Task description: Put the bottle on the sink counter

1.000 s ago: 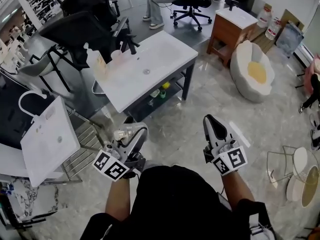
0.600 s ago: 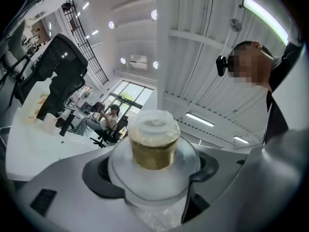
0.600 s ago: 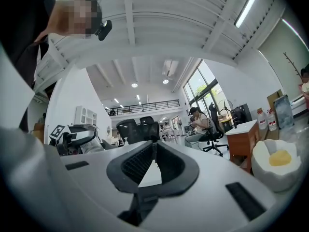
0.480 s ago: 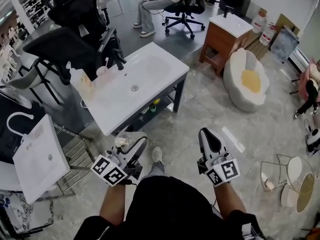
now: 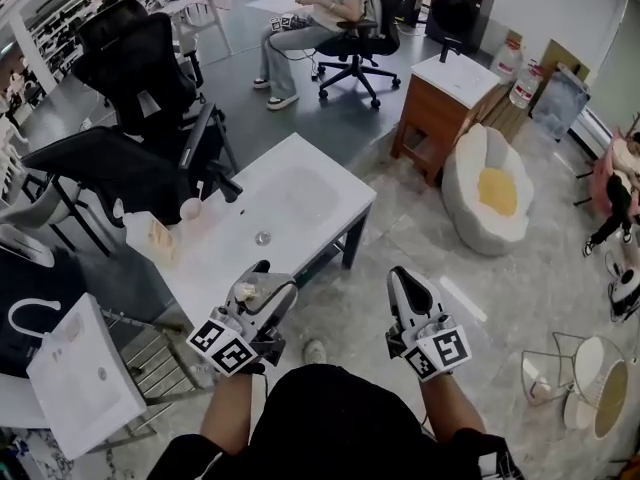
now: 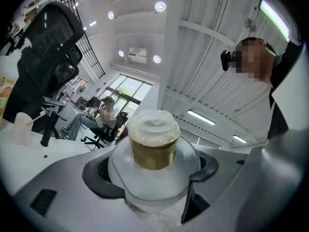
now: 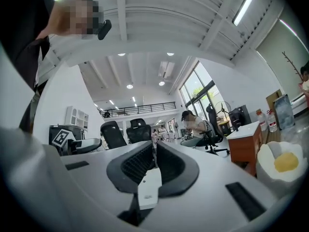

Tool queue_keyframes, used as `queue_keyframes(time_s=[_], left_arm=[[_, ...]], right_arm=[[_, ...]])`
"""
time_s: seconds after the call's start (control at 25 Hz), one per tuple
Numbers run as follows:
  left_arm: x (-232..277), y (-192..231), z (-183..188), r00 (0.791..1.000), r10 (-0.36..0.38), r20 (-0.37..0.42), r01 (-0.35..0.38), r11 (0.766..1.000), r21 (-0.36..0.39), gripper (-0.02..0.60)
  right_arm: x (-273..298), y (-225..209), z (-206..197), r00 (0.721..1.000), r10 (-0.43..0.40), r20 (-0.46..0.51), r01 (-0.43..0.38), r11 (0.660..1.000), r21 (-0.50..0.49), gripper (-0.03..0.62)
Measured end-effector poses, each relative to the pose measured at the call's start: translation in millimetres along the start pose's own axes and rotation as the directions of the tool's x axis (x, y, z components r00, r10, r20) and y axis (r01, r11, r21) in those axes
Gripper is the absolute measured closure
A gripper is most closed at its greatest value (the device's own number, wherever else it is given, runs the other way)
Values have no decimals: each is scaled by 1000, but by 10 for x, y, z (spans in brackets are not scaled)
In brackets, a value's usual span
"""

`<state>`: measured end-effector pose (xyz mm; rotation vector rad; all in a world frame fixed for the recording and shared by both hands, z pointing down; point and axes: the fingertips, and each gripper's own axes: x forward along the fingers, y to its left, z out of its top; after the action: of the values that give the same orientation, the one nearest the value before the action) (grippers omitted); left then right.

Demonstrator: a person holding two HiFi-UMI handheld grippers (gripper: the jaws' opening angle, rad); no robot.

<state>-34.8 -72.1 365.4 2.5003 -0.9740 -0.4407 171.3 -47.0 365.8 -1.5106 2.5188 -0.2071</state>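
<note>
Left hand-held gripper [image 5: 262, 284] clamps its jaws on the shoulders of a clear bottle [image 6: 153, 146] with a white cap, held cap-forward. In the head view its tips overlap the near edge of the white sink counter [image 5: 350, 200]. Pale tiled floor [image 5: 400, 238] lies open to the counter's right, as far as a wooden cabinet [image 5: 440, 103]. A black office chair [image 5: 110, 168] crowds the counter's far left side. The basin [image 5: 295, 193] takes up the counter's middle. Bare flat surface shows along the near rim and at the right corner. A carton [image 5: 158, 238], a cup [image 5: 190, 209] and a black faucet [image 5: 222, 183] line the far left edge. Right hand-held gripper [image 5: 400, 280] hangs over the floor, well apart from the counter, jaws together with nothing between them.
</note>
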Motion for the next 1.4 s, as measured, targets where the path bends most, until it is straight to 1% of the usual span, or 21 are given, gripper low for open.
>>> queue_keyframes(time_s=[0.16,0.28,0.48,0.56,0.68,0.88,1.04,1.16,1.28,1.4], left_arm=[[176,402,106,1000,8,3,-8,1000,-1,229],[309,624,167,1000,10,1,-10,1000,13,229],[477,880,224,999,35,4,-35,999,14,229],[526,981,215,999,46,-2,-46,999,13,229],[656,1178,218,997,77,-13,-76,997,24,228],[956,1562,263,988,154,-6,-154,988,31,229],[1339,1866,331,981,191,-6,-191,980,47,229],[1590,2148,335,972,234,-7,-233,971,50,229],[1769,2404,286,959,283,-12,-282,959,28,227],[1902,2633,176,947,318,-35,-318,948,15,228]], right_arm=[[483,-128,-120,1000,3,-21,-3,1000,1,560],[782,-185,-141,1000,12,-14,-12,1000,7,560],[1156,-195,-261,995,72,-68,-71,997,18,560],[1281,-227,-306,994,82,-74,-81,997,7,560],[1552,-327,-360,990,113,-86,-111,993,25,560],[2168,-570,-463,970,212,-115,-209,977,37,560],[2743,-848,-432,957,269,-112,-267,963,37,560],[3117,-998,-453,942,313,-119,-310,950,46,560],[3401,-1114,-551,926,345,-153,-338,938,71,560],[3613,-1184,-711,904,375,-205,-364,927,91,560]])
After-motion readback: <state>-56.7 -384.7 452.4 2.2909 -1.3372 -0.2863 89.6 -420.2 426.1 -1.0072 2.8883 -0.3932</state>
